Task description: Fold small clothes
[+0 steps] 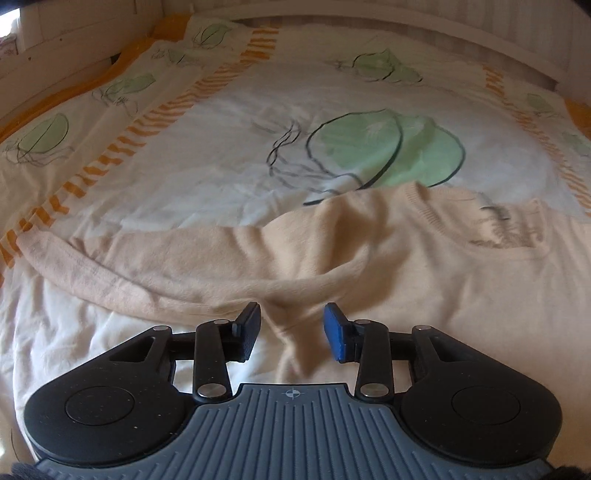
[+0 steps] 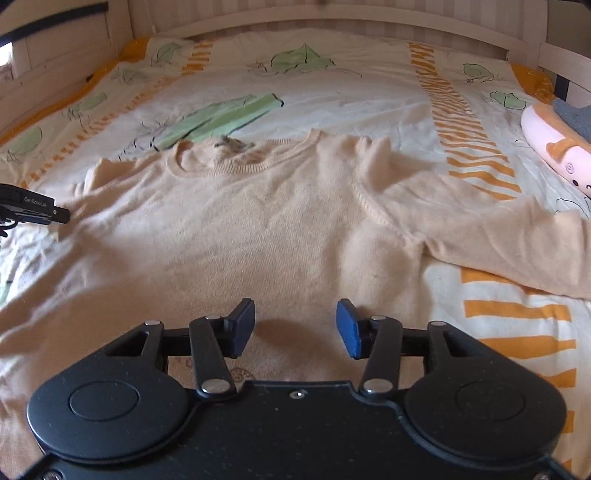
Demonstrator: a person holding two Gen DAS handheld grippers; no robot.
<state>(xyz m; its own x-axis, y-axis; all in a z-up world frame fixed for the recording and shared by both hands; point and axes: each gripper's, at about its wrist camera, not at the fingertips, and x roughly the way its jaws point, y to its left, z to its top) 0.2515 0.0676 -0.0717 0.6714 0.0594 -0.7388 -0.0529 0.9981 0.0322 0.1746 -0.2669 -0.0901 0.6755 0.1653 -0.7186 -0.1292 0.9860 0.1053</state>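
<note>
A bed with a pale wooden frame (image 2: 332, 22) filled the view, covered by a white bedspread (image 2: 351, 99) printed with green leaves and orange striped bands. A beige sweater (image 2: 258, 229) lay flat across the middle of the bed, neckline toward the far rail, sleeves spread toward the side edges. A pink plush toy (image 2: 554, 147) sat at the right edge. The left gripper (image 1: 291, 328) and right gripper (image 2: 295, 326) hovered over the sweater, fingers partly apart, holding nothing.

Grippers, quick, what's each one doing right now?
Left gripper: jaws open, holding nothing, above the sweater.
Right gripper: jaws open, holding nothing, above the sweater.
</note>
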